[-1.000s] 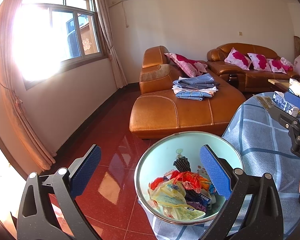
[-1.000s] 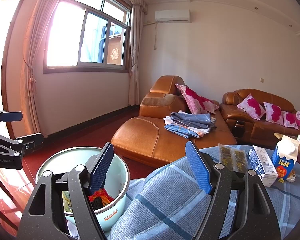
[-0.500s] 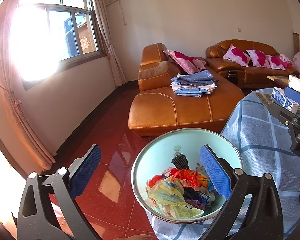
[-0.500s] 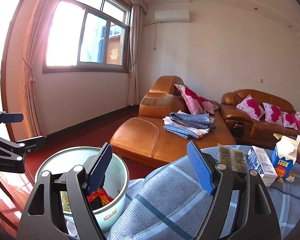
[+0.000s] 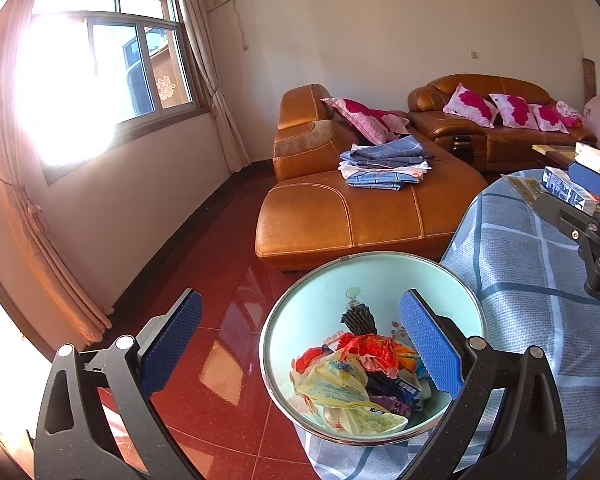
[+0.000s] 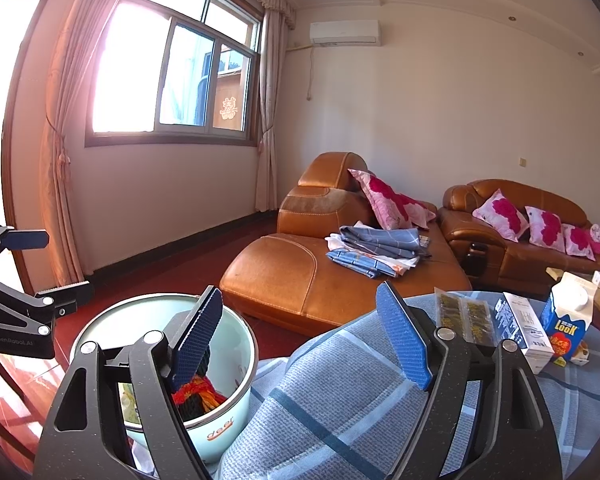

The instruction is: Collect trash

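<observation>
Over bin (image 5: 374,280) | left hand-held gripper (image 5: 300,344) jaws apart, empty | right hand-held gripper (image 6: 300,340) just widened, empty

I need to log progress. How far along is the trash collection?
Well underway: wrappers already fill the bin. Nothing is in hand; the left gripper and right gripper are both open. Left: the packets and cartons on the table.

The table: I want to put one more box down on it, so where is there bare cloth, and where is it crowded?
The checked tablecloth lies bare between the bin at its near left edge and the far right corner. That corner is crowded: snack packets, a white box and a milk carton stand close together. The bin already holds wrappers.
</observation>
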The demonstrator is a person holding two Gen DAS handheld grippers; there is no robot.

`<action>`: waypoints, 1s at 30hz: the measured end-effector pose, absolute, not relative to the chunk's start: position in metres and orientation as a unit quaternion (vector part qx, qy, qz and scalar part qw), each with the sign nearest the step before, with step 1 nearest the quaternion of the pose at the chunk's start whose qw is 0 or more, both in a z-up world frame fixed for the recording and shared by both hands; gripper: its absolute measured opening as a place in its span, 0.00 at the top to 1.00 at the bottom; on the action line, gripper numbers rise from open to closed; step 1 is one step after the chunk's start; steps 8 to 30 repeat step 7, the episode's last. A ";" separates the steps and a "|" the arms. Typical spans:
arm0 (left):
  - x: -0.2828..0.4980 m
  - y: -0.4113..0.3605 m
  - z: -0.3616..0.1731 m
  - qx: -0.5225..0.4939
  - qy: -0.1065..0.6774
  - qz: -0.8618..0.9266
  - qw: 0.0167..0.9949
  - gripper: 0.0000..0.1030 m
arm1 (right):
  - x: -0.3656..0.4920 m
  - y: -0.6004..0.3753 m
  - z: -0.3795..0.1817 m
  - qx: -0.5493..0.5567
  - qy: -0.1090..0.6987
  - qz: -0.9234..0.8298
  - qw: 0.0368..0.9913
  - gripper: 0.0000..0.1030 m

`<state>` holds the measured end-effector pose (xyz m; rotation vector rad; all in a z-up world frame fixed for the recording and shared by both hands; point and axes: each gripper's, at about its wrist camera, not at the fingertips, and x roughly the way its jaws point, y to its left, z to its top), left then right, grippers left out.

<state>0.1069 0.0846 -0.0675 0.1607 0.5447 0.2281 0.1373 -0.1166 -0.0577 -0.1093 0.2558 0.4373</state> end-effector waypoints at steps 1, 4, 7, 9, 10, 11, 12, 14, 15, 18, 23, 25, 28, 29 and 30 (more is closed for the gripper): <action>0.107 0.085 -0.067 0.076 0.270 0.112 0.953 0.06 | 0.139 -0.120 -0.057 -0.050 0.130 0.213 0.967 0.24; 0.107 0.087 -0.067 0.073 0.271 0.106 0.954 0.06 | 0.145 -0.132 -0.055 -0.034 0.151 0.197 0.968 0.22; 0.106 0.088 -0.066 0.070 0.270 0.103 0.955 0.06 | 0.149 -0.151 -0.049 -0.013 0.174 0.180 0.968 0.20; 0.106 0.088 -0.066 0.070 0.270 0.103 0.955 0.06 | 0.149 -0.151 -0.049 -0.013 0.174 0.180 0.968 0.20; 0.106 0.088 -0.066 0.070 0.270 0.103 0.955 0.06 | 0.149 -0.151 -0.049 -0.013 0.174 0.180 0.968 0.20; 0.106 0.088 -0.066 0.070 0.270 0.103 0.955 0.06 | 0.149 -0.151 -0.049 -0.013 0.174 0.180 0.968 0.20; 0.106 0.088 -0.066 0.070 0.270 0.103 0.955 0.06 | 0.149 -0.151 -0.049 -0.013 0.174 0.180 0.968 0.20; 0.106 0.088 -0.066 0.070 0.270 0.103 0.955 0.06 | 0.149 -0.151 -0.049 -0.013 0.174 0.180 0.968 0.20; 0.106 0.088 -0.066 0.070 0.270 0.103 0.955 0.06 | 0.149 -0.151 -0.049 -0.013 0.174 0.180 0.968 0.20; 0.106 0.088 -0.066 0.070 0.270 0.103 0.955 0.06 | 0.149 -0.151 -0.049 -0.013 0.174 0.180 0.968 0.20; 0.106 0.088 -0.066 0.070 0.270 0.103 0.955 0.06 | 0.149 -0.151 -0.049 -0.013 0.174 0.180 0.968 0.20; 0.106 0.088 -0.066 0.070 0.270 0.103 0.955 0.06 | 0.149 -0.151 -0.049 -0.013 0.174 0.180 0.968 0.20; 0.106 0.088 -0.066 0.070 0.270 0.103 0.955 0.06 | 0.149 -0.151 -0.049 -0.013 0.174 0.180 0.968 0.20; 0.106 0.088 -0.066 0.070 0.270 0.103 0.955 0.06 | 0.149 -0.151 -0.049 -0.013 0.174 0.180 0.968 0.20; 0.106 0.088 -0.066 0.070 0.270 0.103 0.955 0.06 | 0.149 -0.151 -0.049 -0.013 0.174 0.180 0.968 0.20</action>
